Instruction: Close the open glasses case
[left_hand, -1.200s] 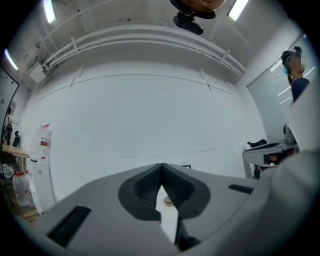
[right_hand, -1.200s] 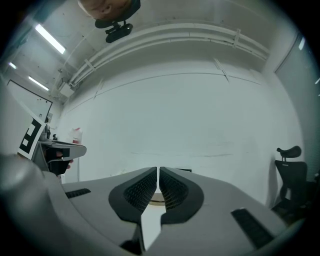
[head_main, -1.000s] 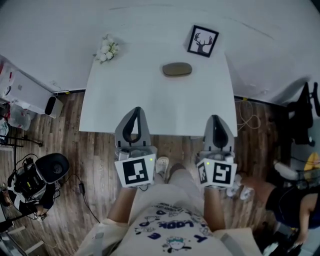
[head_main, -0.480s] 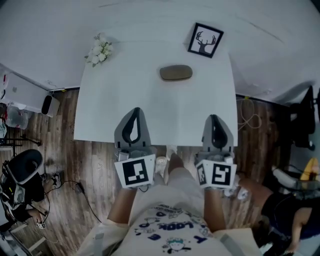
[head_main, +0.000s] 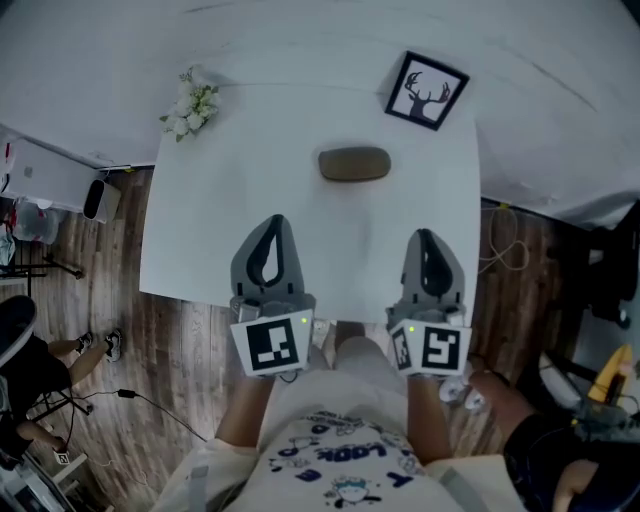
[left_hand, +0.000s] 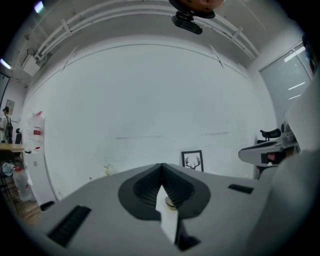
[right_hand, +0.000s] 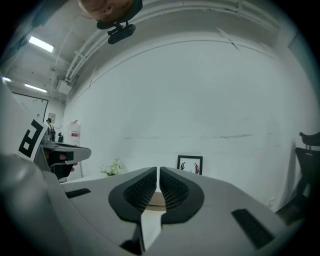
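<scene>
A brown oval glasses case (head_main: 354, 164) lies flat in the middle of the white table (head_main: 220, 230). From above it looks like one low shape, and I cannot tell whether its lid is ajar. My left gripper (head_main: 272, 220) and right gripper (head_main: 428, 235) hover side by side over the table's near part, both short of the case, both shut and empty. In the left gripper view the touching jaws (left_hand: 161, 168) hide most of the case (left_hand: 170, 203). In the right gripper view the case (right_hand: 155, 200) shows just behind the shut jaws (right_hand: 158, 171).
A framed deer picture (head_main: 427, 90) stands at the table's far right, and a small white flower bunch (head_main: 190, 103) lies at the far left. Wooden floor surrounds the table. A white box (head_main: 97, 200) and a person's feet (head_main: 95, 345) are at the left, and cables (head_main: 505, 240) are at the right.
Both grippers have moved forward from the table's near edge to over its near part. The table and case now sit closer and lower in the head view.
</scene>
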